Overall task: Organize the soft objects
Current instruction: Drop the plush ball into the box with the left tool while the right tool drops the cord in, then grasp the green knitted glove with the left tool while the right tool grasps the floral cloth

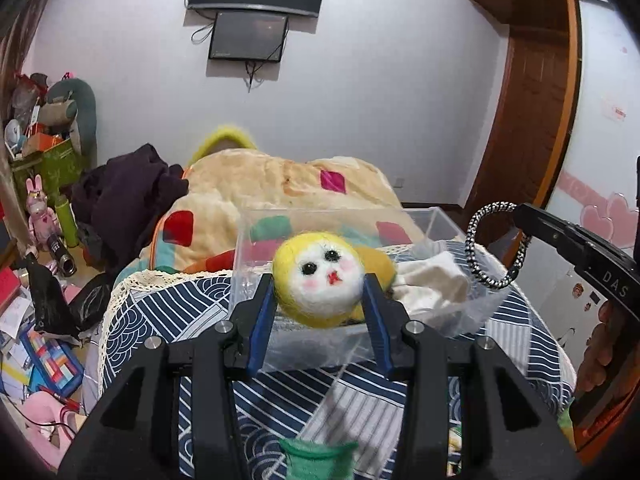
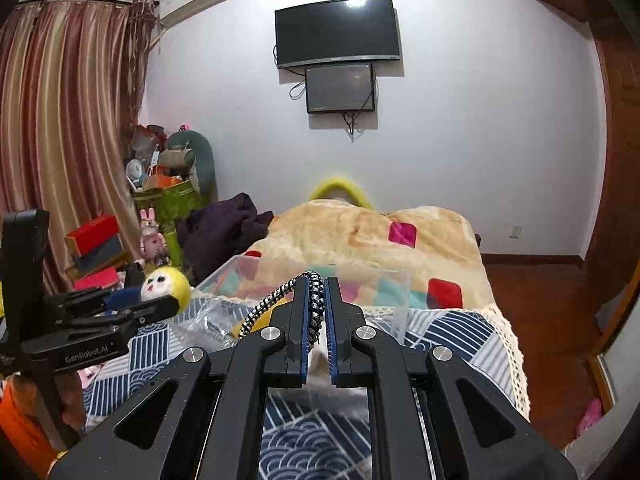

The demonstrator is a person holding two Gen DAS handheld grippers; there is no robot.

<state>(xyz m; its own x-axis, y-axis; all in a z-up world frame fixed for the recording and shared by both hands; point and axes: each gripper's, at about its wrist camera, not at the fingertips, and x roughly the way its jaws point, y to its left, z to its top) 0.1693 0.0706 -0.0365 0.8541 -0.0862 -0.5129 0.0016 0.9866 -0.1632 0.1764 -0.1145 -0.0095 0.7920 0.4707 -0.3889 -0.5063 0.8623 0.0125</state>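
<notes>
My left gripper [image 1: 320,280] is shut on a yellow felt doll head [image 1: 318,280] with a white face, held just above the near edge of a clear plastic box [image 1: 436,216] on the bed. A white cloth [image 1: 434,280] and a yellow soft item [image 1: 378,258] lie in the box. My right gripper [image 2: 318,284] is shut on a black-and-white braided loop [image 2: 272,300], held over the box [image 2: 384,276]. The loop [image 1: 494,246] hangs to the right in the left wrist view. The doll head [image 2: 164,282] and left gripper [image 2: 156,300] show at the left of the right wrist view.
The bed has a blue patterned cover [image 1: 160,308] and a cream quilt with coloured patches [image 2: 360,232]. A dark garment [image 1: 124,200] lies at the bed's left. A green cloth [image 1: 316,456] lies near me. Cluttered boxes and toys [image 1: 40,152] fill the left floor. A wooden door [image 1: 532,92] stands right.
</notes>
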